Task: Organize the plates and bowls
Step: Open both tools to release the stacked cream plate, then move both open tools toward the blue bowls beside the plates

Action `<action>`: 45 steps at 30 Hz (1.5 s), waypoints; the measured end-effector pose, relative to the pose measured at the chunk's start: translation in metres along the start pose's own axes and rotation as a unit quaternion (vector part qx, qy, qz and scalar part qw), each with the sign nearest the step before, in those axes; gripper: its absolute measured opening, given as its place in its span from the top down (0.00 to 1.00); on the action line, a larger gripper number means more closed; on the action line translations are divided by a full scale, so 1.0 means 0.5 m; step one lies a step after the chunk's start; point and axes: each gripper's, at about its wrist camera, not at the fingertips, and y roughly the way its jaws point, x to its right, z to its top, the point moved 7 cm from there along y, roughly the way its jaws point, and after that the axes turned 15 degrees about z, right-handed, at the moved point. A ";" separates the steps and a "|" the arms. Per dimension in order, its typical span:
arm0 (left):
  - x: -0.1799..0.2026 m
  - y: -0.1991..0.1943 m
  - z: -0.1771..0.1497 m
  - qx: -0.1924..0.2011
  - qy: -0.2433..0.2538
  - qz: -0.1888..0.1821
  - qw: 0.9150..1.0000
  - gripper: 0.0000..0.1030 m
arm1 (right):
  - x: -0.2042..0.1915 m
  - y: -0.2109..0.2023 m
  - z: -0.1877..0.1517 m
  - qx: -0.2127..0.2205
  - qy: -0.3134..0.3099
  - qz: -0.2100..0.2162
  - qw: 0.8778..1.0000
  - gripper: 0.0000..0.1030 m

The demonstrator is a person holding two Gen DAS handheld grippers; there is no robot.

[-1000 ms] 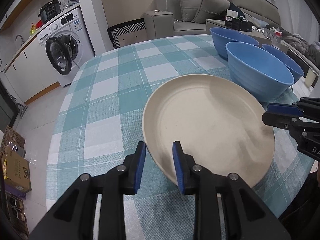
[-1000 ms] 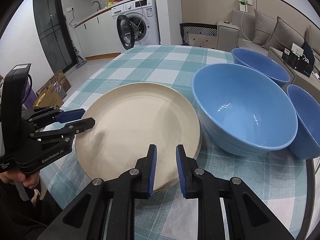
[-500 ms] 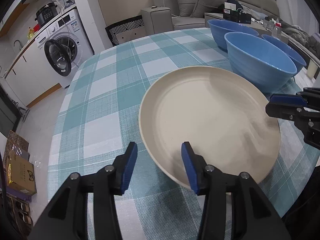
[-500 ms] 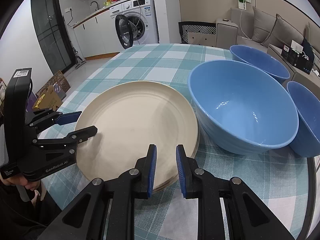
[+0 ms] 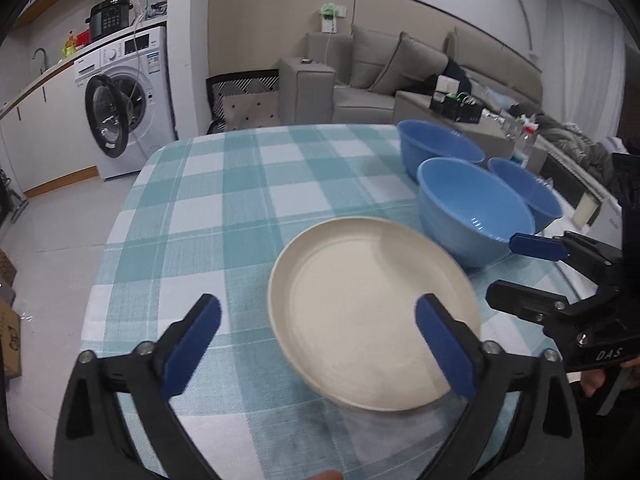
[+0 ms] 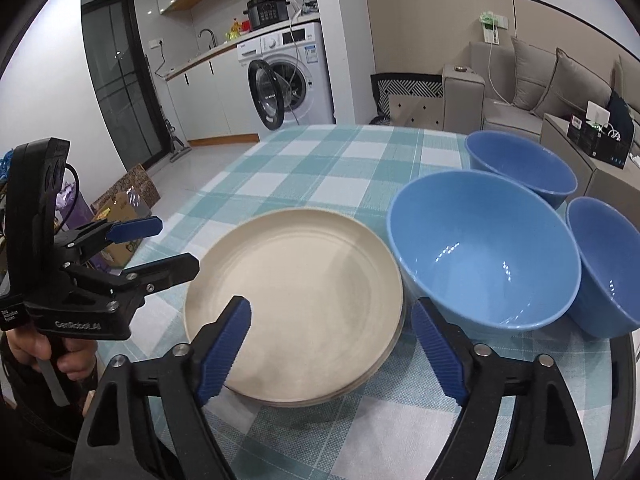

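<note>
A stack of cream plates (image 5: 372, 312) (image 6: 296, 300) lies flat on the checked tablecloth. Three blue bowls stand to its right: a large near bowl (image 6: 480, 256), a far bowl (image 6: 520, 164) and a right-hand bowl (image 6: 608, 268). My left gripper (image 5: 317, 304) hovers over the stack's near-left rim with its jaws opening wide; the pads touch nothing. My right gripper (image 6: 331, 306) hangs over the near-right rim, jaws also opening, clear of the plates. Each gripper shows in the other's view, the left gripper (image 6: 176, 246) and the right gripper (image 5: 506, 266).
The table (image 5: 240, 208) has a teal checked cloth and its edges are close on the near and left sides. A washing machine (image 6: 288, 80) with its door open, a sofa (image 5: 380, 80) and cardboard boxes (image 6: 128, 196) stand beyond. A hand (image 6: 48, 356) holds the left gripper.
Both grippers went from nearly shut at the plate's rim to wide open and rose away from it. The plate stack stays on the table.
</note>
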 end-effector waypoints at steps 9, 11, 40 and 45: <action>0.038 -0.031 0.043 0.031 0.011 -0.023 0.999 0.00 | 0.033 -0.093 0.062 0.042 0.009 -0.010 0.999 0.01; 0.046 -0.025 0.056 0.030 0.012 -0.019 0.999 0.00 | 0.043 -0.111 0.073 0.047 0.007 -0.022 0.999 0.01; 0.157 -0.004 0.255 0.068 0.017 -0.012 0.997 0.00 | 0.168 -0.374 0.190 0.133 0.009 -0.098 0.986 0.01; 0.173 0.016 0.278 0.066 0.017 -0.015 0.998 0.00 | 0.210 -0.388 0.199 0.137 0.027 -0.105 0.985 0.01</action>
